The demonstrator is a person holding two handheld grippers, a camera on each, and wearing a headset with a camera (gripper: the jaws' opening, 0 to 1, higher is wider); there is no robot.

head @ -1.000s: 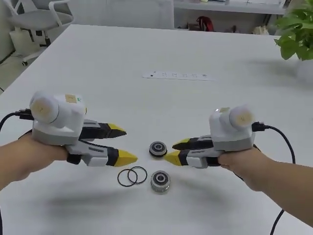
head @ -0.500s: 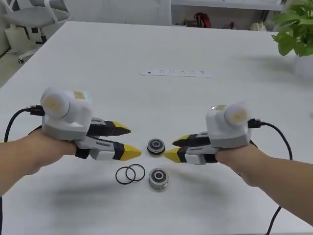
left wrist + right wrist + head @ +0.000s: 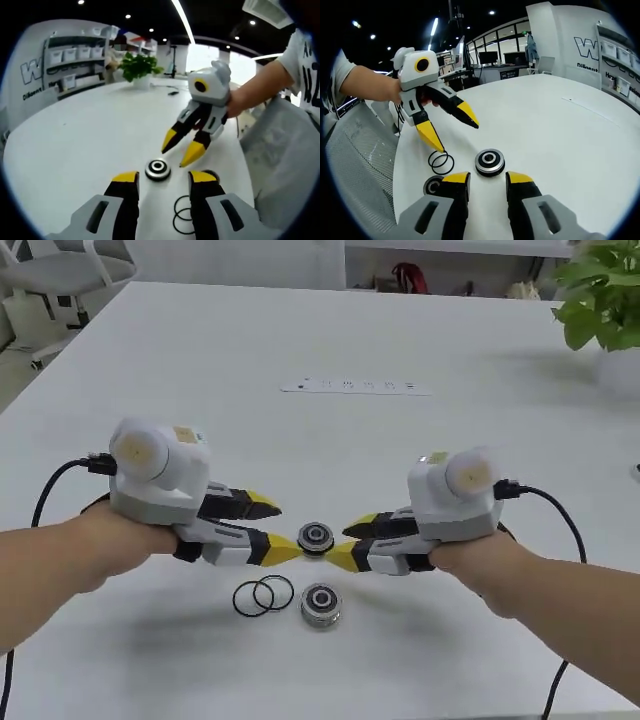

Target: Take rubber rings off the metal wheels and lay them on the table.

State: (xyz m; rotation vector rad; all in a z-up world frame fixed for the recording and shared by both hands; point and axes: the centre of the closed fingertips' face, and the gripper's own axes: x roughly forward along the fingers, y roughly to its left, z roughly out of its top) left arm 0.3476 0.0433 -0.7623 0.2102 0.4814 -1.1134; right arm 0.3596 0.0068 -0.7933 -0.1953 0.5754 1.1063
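Both grippers released, jaws apart, nothing gripped. Left gripper (image 3: 280, 530) and right gripper (image 3: 343, 543) tips flank the far wheel (image 3: 316, 535) on the table (image 3: 400, 320). Second wheel (image 3: 320, 602) sits just nearer the person than the far wheel, part-hidden behind a jaw in both gripper views. Two loose rings (image 3: 262, 595) lie near-left of the far wheel. Wall lettering (image 3: 585, 50): big "W", cut off; line below starts "Dilig", rest illegible.

Head view: bright, even light from overhead, focus sharp. The table (image 3: 300, 330) carries soft, diffuse shadows near its front edge. Gripper views: strong fisheye bending toward the edges. Ceiling lights (image 3: 181, 20) read as bright spots and strips. The far background in the left gripper view is overexposed.
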